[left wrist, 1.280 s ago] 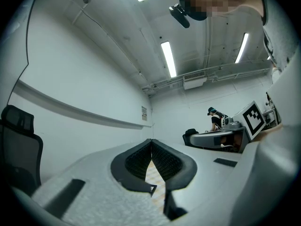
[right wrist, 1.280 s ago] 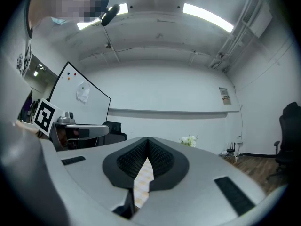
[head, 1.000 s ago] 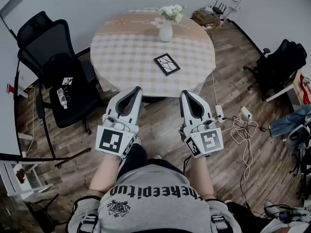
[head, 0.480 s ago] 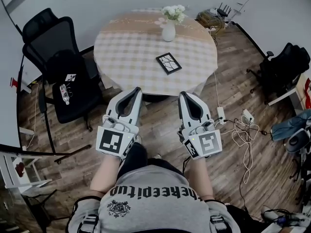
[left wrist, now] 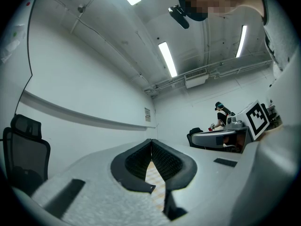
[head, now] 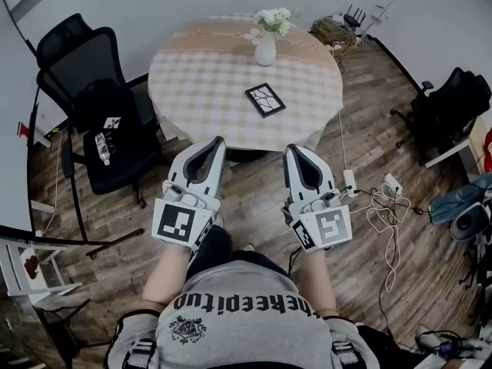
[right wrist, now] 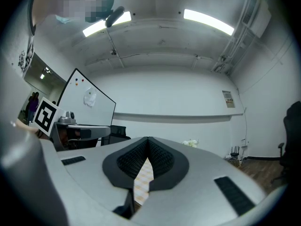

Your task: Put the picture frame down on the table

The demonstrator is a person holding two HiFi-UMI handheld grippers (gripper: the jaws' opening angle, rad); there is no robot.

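Observation:
A black picture frame (head: 265, 100) lies flat on the round table (head: 200, 83) with a checked cloth, right of its middle. A white vase of flowers (head: 266, 46) stands behind it. My left gripper (head: 217, 141) and right gripper (head: 290, 148) hover side by side over the wooden floor, close to my body and short of the table's near edge. Both are shut, tips touching, with nothing held. In the left gripper view the left gripper (left wrist: 151, 140) points up toward the wall and ceiling. The right gripper (right wrist: 148, 138) does the same in the right gripper view, and the flowers (right wrist: 190, 143) peek over it.
A black office chair (head: 104, 129) stands left of the table with a bottle (head: 99, 147) on its seat. Another black chair (head: 453, 102) is at the right. Cables and a power strip (head: 377, 194) lie on the floor right of the grippers.
The head view has shifted slightly, so the table and frame sit a little to the right. Both grippers stay shut in the same place.

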